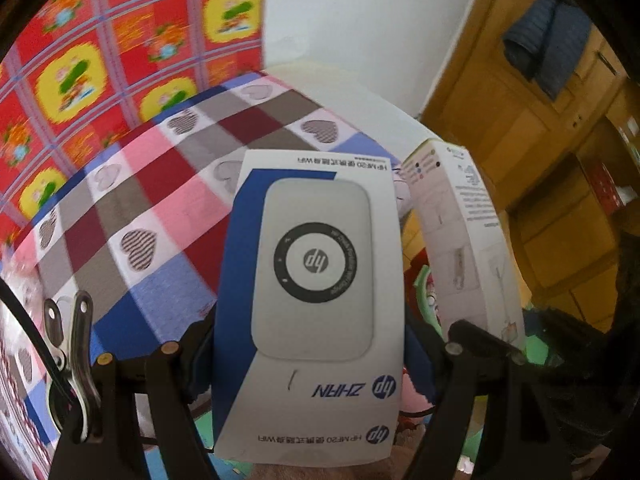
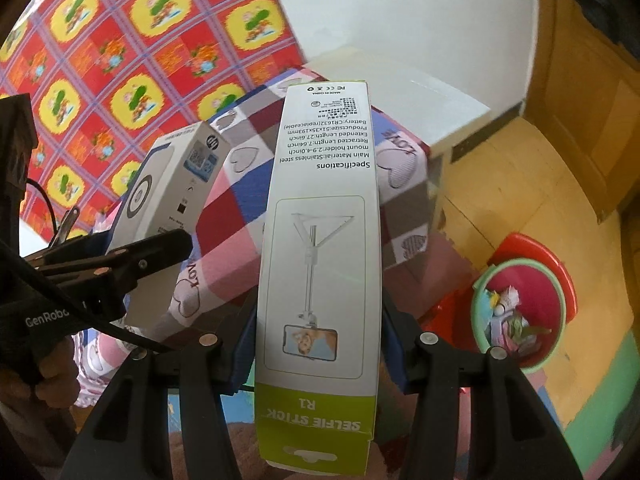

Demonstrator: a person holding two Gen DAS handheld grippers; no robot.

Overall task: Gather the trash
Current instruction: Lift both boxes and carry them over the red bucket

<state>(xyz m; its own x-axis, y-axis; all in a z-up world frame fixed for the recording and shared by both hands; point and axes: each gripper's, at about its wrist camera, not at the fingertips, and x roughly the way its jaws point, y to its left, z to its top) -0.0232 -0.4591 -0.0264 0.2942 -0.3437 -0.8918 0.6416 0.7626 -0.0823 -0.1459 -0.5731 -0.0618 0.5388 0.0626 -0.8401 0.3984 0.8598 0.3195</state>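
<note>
My left gripper (image 1: 310,344) is shut on a white and blue HP WiFi box (image 1: 312,280), held upright in the air. The same box shows in the right wrist view (image 2: 176,184), with the left gripper (image 2: 160,248) clamped on it. My right gripper (image 2: 318,340) is shut on a tall white and green selfie stick box (image 2: 320,240). That box also shows at the right of the left wrist view (image 1: 460,232). A green-rimmed red bin (image 2: 520,312) with paper scraps in it stands on the floor at the lower right.
A checked cloth with hearts (image 1: 168,184) covers a low table or bed ahead. A red and yellow patterned cloth (image 2: 120,60) hangs behind it. A white wall (image 1: 352,32), a wooden cabinet (image 1: 540,120) and a red stool (image 2: 532,248) under the bin are to the right.
</note>
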